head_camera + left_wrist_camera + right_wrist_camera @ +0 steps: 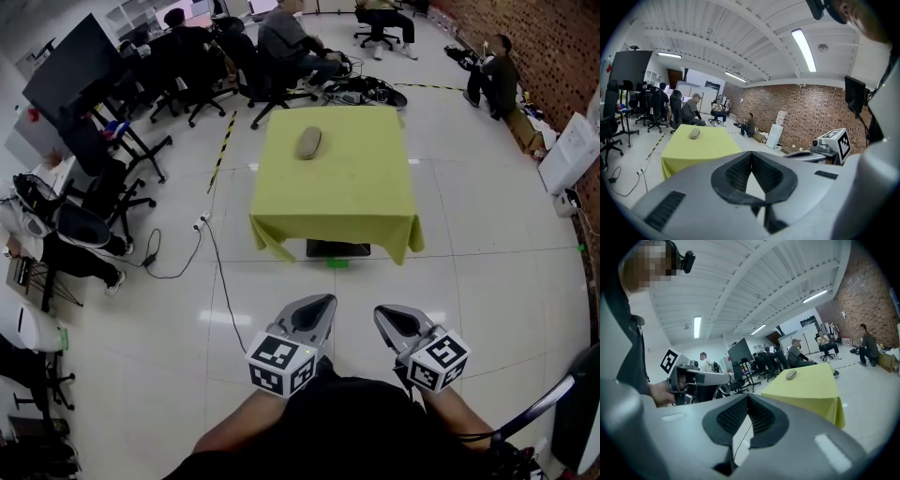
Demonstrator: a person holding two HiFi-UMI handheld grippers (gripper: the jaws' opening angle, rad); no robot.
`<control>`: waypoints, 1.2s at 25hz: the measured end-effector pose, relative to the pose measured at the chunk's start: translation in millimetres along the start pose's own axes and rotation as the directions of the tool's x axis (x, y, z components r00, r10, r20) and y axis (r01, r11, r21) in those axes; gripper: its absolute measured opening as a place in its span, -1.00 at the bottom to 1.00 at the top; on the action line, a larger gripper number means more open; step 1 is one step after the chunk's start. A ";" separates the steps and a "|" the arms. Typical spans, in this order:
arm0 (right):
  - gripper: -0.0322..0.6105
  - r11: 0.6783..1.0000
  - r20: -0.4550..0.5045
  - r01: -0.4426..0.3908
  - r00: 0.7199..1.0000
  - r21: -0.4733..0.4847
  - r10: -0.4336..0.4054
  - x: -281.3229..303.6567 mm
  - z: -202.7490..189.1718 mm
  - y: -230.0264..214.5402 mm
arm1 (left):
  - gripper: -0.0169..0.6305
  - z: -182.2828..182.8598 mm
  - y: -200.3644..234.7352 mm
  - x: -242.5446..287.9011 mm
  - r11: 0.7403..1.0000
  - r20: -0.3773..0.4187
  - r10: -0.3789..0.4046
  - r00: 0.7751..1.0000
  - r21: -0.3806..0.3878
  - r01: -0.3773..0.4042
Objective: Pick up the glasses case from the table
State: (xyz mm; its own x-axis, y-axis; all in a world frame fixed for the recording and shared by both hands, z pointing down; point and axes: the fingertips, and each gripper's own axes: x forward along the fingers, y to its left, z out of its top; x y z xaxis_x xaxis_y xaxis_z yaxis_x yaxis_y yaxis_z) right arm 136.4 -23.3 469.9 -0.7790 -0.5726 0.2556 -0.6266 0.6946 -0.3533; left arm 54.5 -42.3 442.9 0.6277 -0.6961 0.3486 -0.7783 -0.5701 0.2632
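Grey glasses case (309,142), long axis near-to-far

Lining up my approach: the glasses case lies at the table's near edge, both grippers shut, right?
No: the glasses case lies toward the table's far side, as the head view shows. The left gripper and right gripper are shut.

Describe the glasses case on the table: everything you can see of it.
The glasses case is a closed, rounded oblong shell. It is grey-beige with a dull, fabric-like look. It lies flat on the yellow-green tablecloth, toward the far left of it in the head view, with its long axis running roughly away from the person. Only the cloth touches it. Any seam or hinge is too small to make out.
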 end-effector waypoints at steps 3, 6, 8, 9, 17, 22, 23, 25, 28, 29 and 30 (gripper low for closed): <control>-0.89 1.000 -0.004 0.008 1.000 -0.006 -0.008 22.0 13.2 -8.1 | -0.93 14.2 24.1 8.2 1.000 0.008 -0.004 1.000 -0.003 0.004; -0.89 1.000 -0.002 0.024 1.000 -0.010 -0.024 44.5 26.7 -19.0 | -0.93 28.4 49.0 19.6 1.000 0.014 -0.016 1.000 -0.005 0.016; -0.89 0.999 -0.007 0.036 0.999 -0.010 -0.036 58.2 32.7 -24.6 | -0.93 35.1 64.0 26.3 1.000 0.014 -0.027 1.000 -0.007 0.028; -0.89 0.999 -0.010 0.042 0.999 -0.012 -0.042 65.0 35.6 -26.8 | -0.93 38.4 71.3 29.0 0.999 0.014 -0.034 0.999 -0.007 0.034; -0.89 0.997 -0.018 0.072 0.997 -0.029 -0.072 135.8 61.5 -43.2 | -0.93 66.0 138.8 45.0 0.998 0.015 -0.065 0.998 0.016 0.064; -0.89 0.995 -0.007 0.075 0.997 -0.059 -0.075 175.1 79.4 -48.0 | -0.93 83.4 179.4 52.1 0.997 0.035 -0.077 0.996 0.029 0.076; -0.89 0.995 -0.006 0.081 0.997 -0.061 -0.081 180.9 82.1 -51.4 | -0.93 85.8 186.2 54.7 0.996 0.038 -0.080 0.996 0.030 0.079; -0.89 0.994 -0.004 0.094 0.996 -0.062 -0.094 191.7 86.5 -57.4 | -0.93 89.6 198.3 59.5 0.996 0.043 -0.087 0.995 0.030 0.086; -0.89 0.993 -0.012 0.096 0.995 -0.068 -0.097 207.8 89.2 -58.9 | -0.93 92.1 214.4 64.6 0.995 0.045 -0.094 0.995 0.022 0.093; -0.89 0.993 -0.020 0.093 0.995 -0.070 -0.094 211.6 88.7 -58.0 | -0.93 91.7 218.0 65.7 0.995 0.042 -0.095 0.995 0.016 0.094; -0.89 0.993 -0.028 0.091 0.995 -0.070 -0.093 213.8 88.4 -57.4 | -0.93 91.0 220.4 66.5 0.995 0.038 -0.096 0.995 0.009 0.096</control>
State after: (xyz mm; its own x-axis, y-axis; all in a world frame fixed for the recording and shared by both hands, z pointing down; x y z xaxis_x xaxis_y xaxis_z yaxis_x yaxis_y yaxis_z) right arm 7.9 -224.1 465.2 -0.7176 -0.6223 0.3127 -0.6950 0.6685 -0.2646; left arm -73.8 -253.9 442.2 0.6996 -0.6544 0.2869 -0.7145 -0.6380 0.2872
